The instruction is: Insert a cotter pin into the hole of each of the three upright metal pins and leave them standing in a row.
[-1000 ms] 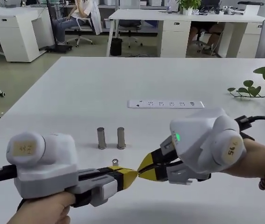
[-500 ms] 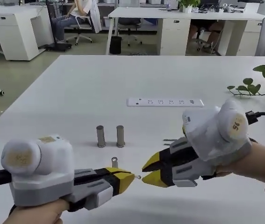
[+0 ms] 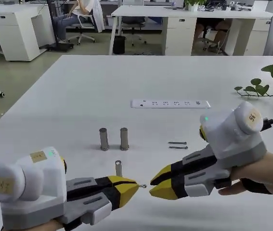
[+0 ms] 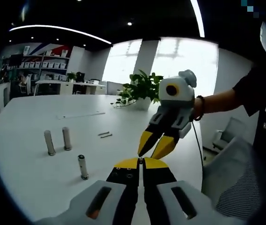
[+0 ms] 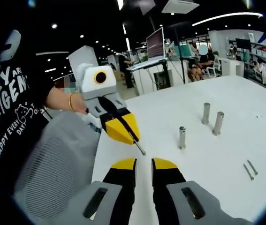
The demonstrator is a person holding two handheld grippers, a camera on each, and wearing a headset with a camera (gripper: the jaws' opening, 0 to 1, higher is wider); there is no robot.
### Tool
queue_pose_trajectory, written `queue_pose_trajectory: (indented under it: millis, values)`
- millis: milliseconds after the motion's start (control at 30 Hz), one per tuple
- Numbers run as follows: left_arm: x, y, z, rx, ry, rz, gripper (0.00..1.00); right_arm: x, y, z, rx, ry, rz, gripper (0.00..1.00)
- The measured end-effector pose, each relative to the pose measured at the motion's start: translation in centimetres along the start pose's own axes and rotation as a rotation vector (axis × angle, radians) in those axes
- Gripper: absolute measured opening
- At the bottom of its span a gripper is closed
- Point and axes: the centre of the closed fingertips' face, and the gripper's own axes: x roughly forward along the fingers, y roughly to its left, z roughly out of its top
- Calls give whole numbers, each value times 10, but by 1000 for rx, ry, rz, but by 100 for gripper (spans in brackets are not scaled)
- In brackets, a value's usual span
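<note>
Two upright metal pins (image 3: 104, 139) (image 3: 124, 138) stand side by side on the white table (image 3: 126, 86). A third metal pin (image 3: 118, 168) stands alone, nearer to me. My left gripper (image 3: 132, 185) is low at the front, shut on a cotter pin (image 3: 142, 186) whose tip pokes out to the right; the right gripper view shows this cotter pin (image 5: 140, 148) too. My right gripper (image 3: 156, 186) faces it tip to tip, a small gap away. It is open and holds nothing. Two loose cotter pins (image 3: 177, 145) lie flat to the right of the pair.
A white power strip (image 3: 170, 104) lies across the table further back. A leafy plant sprig (image 3: 264, 86) reaches over the right edge. Beyond the table are desks, chairs and seated people.
The right gripper has pulled away to the right from the left gripper's tips and opened. The cotter pin stays in the left gripper. The camera tilted down slightly.
</note>
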Motion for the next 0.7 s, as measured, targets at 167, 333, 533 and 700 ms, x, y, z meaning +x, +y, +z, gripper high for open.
queue_pose_trajectory:
  millis: [167, 333, 533, 700]
  values:
    - [1, -8, 1, 11, -4, -31, 0, 0, 6, 1, 20, -15, 28, 7]
    - [2, -17, 1, 23, -4, -75, 0, 0, 10, 1, 11, -12, 48, 6]
    - [2, -21, 1, 33, -6, -88, 0, 2, 18, 0, 7, -1, 82, 2]
    - [1, -23, 0, 35, -1, -98, 0, 4, 22, -1, -18, 15, 93, 0]
